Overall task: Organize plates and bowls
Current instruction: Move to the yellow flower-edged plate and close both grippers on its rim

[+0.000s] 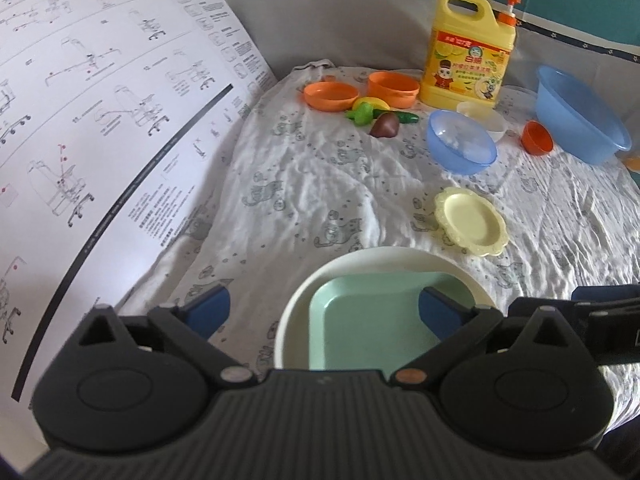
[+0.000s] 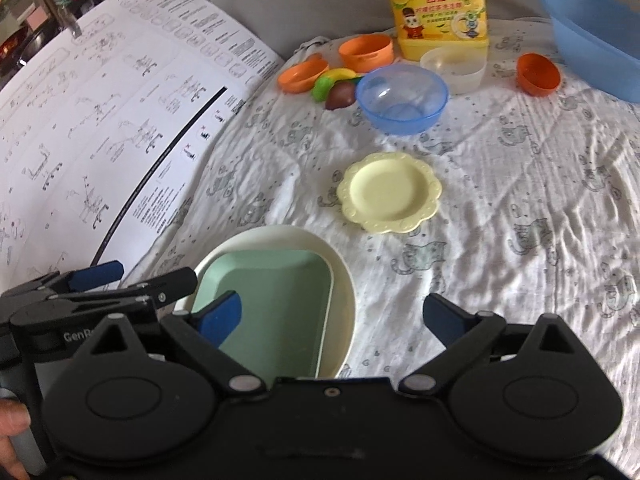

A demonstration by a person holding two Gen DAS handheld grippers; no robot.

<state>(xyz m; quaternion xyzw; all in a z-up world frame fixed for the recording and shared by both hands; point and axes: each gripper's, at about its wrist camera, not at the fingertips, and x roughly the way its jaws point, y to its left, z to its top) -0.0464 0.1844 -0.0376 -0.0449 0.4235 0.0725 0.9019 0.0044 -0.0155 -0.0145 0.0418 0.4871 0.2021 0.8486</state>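
Note:
A green square plate (image 1: pixel 368 316) (image 2: pixel 276 300) lies inside a cream round plate (image 1: pixel 384 258) (image 2: pixel 344 280) at the near edge. A yellow scalloped plate (image 1: pixel 472 222) (image 2: pixel 390 192) lies beyond it. A clear blue bowl (image 1: pixel 460 144) (image 2: pixel 402 98), a white bowl (image 1: pixel 486 118) (image 2: pixel 456 68), two orange bowls (image 1: pixel 330 96) (image 1: pixel 394 88) and an orange cup (image 1: pixel 538 138) (image 2: pixel 538 74) sit farther back. My left gripper (image 1: pixel 324 312) is open and empty over the stacked plates' left edge. My right gripper (image 2: pixel 332 320) is open and empty over their right edge.
A yellow detergent jug (image 1: pixel 468 52) (image 2: pixel 438 8) stands at the back. A large blue basin (image 1: pixel 580 116) (image 2: pixel 600 36) sits at the back right. Toy fruit and vegetables (image 1: pixel 376 116) (image 2: pixel 338 88) lie by the orange bowls. A large printed sheet (image 1: pixel 100 120) (image 2: pixel 100 132) covers the left side.

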